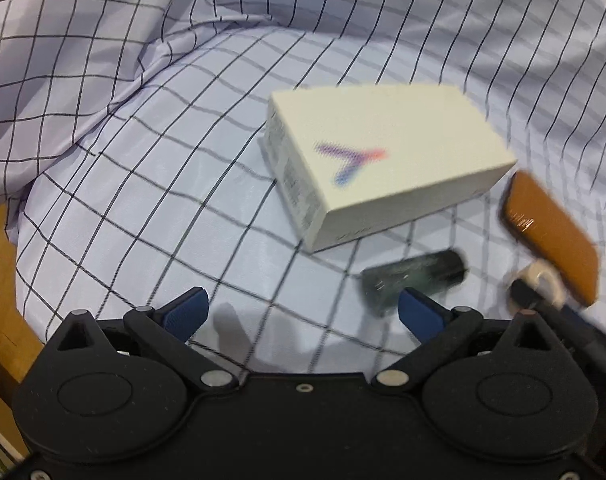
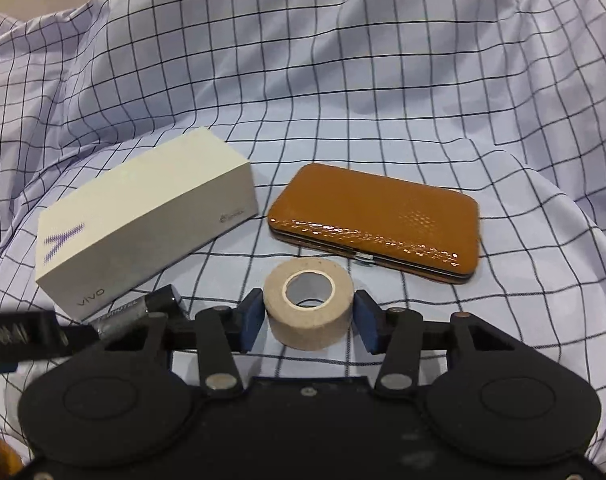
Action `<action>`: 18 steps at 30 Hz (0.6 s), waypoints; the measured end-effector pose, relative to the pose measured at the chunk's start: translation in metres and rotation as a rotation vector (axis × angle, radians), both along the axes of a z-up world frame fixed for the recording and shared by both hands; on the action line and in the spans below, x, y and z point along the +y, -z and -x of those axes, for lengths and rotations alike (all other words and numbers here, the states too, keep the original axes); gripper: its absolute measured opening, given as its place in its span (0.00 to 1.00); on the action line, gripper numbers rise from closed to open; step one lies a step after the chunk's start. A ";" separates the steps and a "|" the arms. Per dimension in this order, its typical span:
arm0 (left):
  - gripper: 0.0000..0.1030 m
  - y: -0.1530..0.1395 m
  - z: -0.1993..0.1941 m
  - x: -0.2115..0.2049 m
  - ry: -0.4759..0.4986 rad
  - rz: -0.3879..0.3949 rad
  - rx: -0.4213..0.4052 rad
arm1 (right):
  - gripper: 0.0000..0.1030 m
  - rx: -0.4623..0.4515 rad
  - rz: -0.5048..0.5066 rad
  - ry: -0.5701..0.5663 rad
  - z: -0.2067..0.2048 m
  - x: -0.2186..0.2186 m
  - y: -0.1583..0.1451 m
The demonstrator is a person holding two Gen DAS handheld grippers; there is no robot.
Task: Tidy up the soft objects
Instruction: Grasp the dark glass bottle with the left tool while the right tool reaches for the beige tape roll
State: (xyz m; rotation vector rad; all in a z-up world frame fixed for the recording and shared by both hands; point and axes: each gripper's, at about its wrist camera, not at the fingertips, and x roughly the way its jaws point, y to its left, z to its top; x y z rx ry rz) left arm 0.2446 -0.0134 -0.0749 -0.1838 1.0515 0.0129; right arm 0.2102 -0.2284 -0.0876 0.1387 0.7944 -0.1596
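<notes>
White box [image 2: 143, 224]: "vivo" in grey on the long side face near the lower left corner; purple Y-shaped mark on the end face; small grey logo with tiny print near the right end of the side, unreadable. Left wrist view: same Y mark in purple-red, blurred; label print on box end unreadable. Dark cylinder [image 2: 137, 312] beside box: lettering too blurred to read.

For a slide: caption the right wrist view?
Right gripper jaws bracket a tape roll on checked cloth, near box and case.
</notes>
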 end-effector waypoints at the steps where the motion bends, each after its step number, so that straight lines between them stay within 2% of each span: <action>1: 0.95 -0.004 -0.001 -0.003 -0.003 0.009 -0.003 | 0.46 -0.005 0.002 0.007 0.002 0.000 0.000; 10: 0.95 -0.011 -0.023 -0.037 -0.042 0.077 0.023 | 0.46 -0.053 0.067 0.030 0.012 0.005 0.009; 18: 0.95 -0.002 -0.029 -0.053 -0.082 0.041 0.037 | 0.46 -0.082 0.039 0.022 0.017 -0.001 0.018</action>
